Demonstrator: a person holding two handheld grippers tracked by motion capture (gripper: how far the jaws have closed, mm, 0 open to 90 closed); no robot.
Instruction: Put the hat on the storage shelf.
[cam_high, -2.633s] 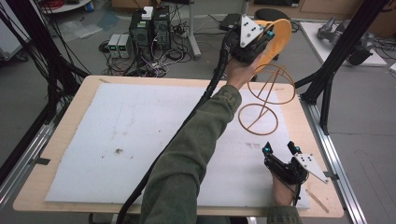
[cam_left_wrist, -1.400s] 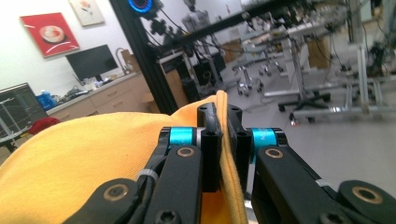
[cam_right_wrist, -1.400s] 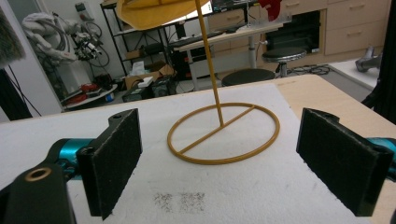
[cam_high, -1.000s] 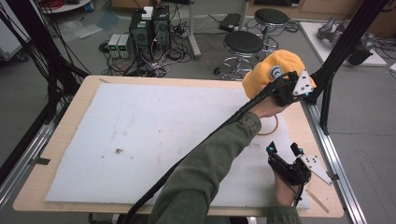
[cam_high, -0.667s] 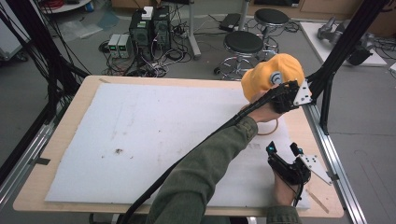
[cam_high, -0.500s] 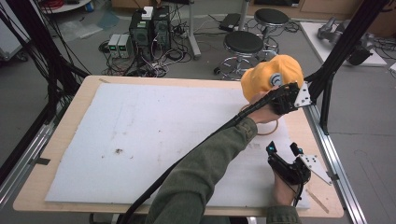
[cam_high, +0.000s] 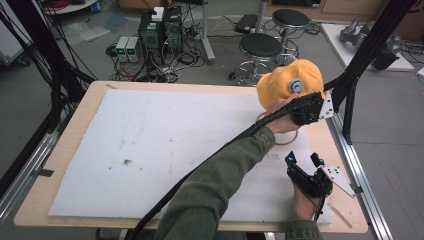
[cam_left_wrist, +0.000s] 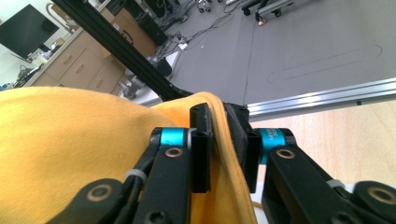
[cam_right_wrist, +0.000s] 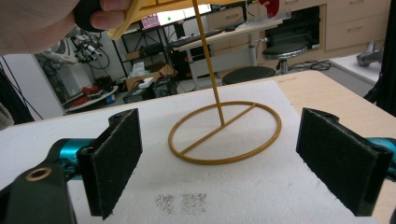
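Yellow cap (cam_high: 285, 82) is pinched by the left tool (cam_left_wrist: 223, 144) above the stand (cam_right_wrist: 224, 133); the right tool (cam_right_wrist: 233, 163), near the stand, is spread.

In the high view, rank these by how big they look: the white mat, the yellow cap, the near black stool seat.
1. white mat, by far.
2. yellow cap.
3. black stool seat, though it sits farther from the camera, so its true size against the cap is unsure.
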